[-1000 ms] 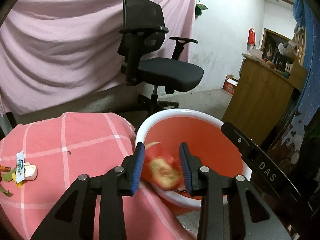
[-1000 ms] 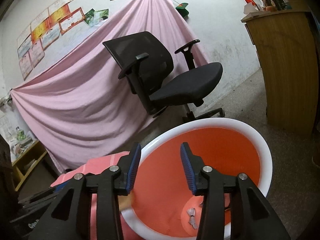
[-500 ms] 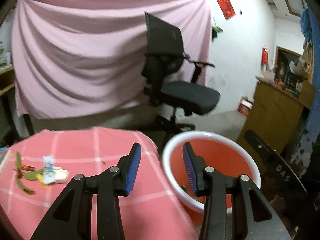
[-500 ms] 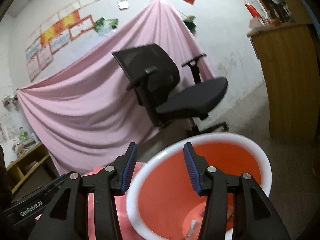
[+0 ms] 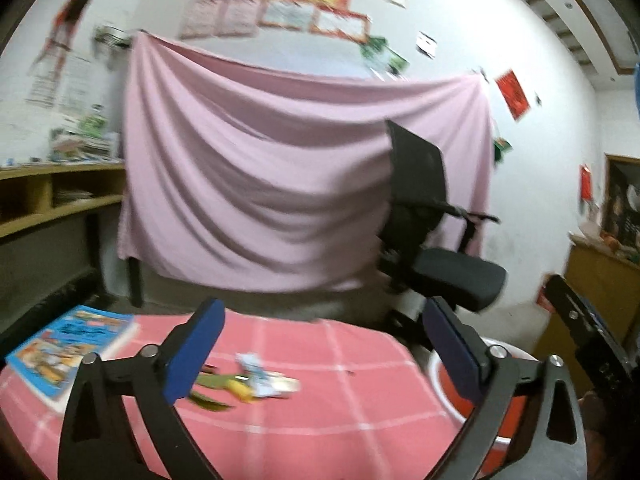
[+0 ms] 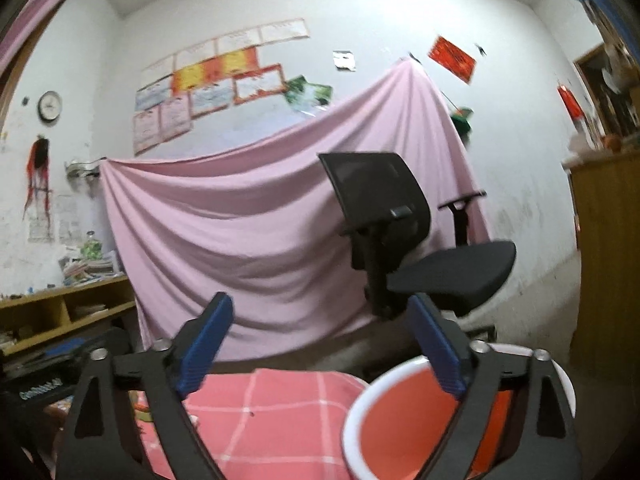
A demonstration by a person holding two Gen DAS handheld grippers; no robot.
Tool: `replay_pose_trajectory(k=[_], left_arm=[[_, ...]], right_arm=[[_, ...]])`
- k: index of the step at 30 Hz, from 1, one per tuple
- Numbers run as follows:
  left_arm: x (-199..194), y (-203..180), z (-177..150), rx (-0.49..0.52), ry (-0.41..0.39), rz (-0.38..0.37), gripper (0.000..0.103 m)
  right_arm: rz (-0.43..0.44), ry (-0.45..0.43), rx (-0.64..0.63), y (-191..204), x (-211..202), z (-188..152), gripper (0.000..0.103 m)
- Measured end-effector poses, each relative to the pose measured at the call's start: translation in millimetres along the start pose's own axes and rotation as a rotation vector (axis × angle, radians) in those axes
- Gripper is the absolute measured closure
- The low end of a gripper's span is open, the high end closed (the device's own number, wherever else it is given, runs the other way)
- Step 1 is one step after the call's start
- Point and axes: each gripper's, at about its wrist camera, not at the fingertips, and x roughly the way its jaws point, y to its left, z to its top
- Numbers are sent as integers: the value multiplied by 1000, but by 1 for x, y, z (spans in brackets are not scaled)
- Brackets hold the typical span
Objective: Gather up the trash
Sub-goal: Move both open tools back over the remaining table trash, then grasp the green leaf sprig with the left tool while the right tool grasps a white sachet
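trash: small litter pile on the counter, pink checked cloth; lies just ahead of the left claw, toward its left finger
trash look: blurred; a pale crumpled wrapper, something yellow, green leafy or peel-like strips, a flat whitish piece; exact items can't be told
trash handling (guess): light, soft, crumply; wrapper likely slick and springy; leafy bits limp and may tear or slip out; nothing looks fragile
where to grab (guess): pinch the bunched middle of the wrapper, or come in low and flat against the cloth for the thin strips; one piece per grab is safer than the whole pile
left claw: jaws opening, spread wide, nothing between the blue pads
right claw: jaws opening, also spread wide, empty; aimed over the counter edge and basin
bin: orange basin with white rim, stands beside the counter's right end, lower than the top; contents not visible here
book: colourful book at the counter's far left, well apart from the trash; not litter by the look of it
background: office chair, pink sheet hung on the wall
status (guess): litter remains on the cloth, so collecting is not done; next pickup likely that pile, left claw nearer
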Motion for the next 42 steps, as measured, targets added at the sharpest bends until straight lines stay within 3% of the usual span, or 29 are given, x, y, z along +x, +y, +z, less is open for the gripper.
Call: replay_pose_trajectory(k=[6,15,19,24,28,30,33,35,39,42], left_arm=[[-18,48,-14,-22,-46,130,2],[-16,84,-26,-18,-34,218,2],[-3,94,-32,-11,30,252,2],[20,103,-39,-12,114,292,2],[41,112,-46,-49,209,296,3],[51,116,-50,-74,261,281,7],[67,122,-56,-112,345,233,27],[78,126,-62,-130,405,188,47],[95,133,-68,-175,482,111,60],[106,135,-73,-188,537,99,71]], right_arm=[[59,-10,-81,35,3,-7,0],[218,27,-209,90,20,-22,0],[275,72,-234,105,31,-29,0],[317,201,-221,112,56,-44,0],[336,321,-177,108,74,-55,22],[347,373,-163,107,83,-59,25],[371,436,-160,112,97,-63,28],[386,479,-176,120,106,-68,39],[407,580,-198,133,121,-82,55],[424,644,-214,141,130,-90,64]])
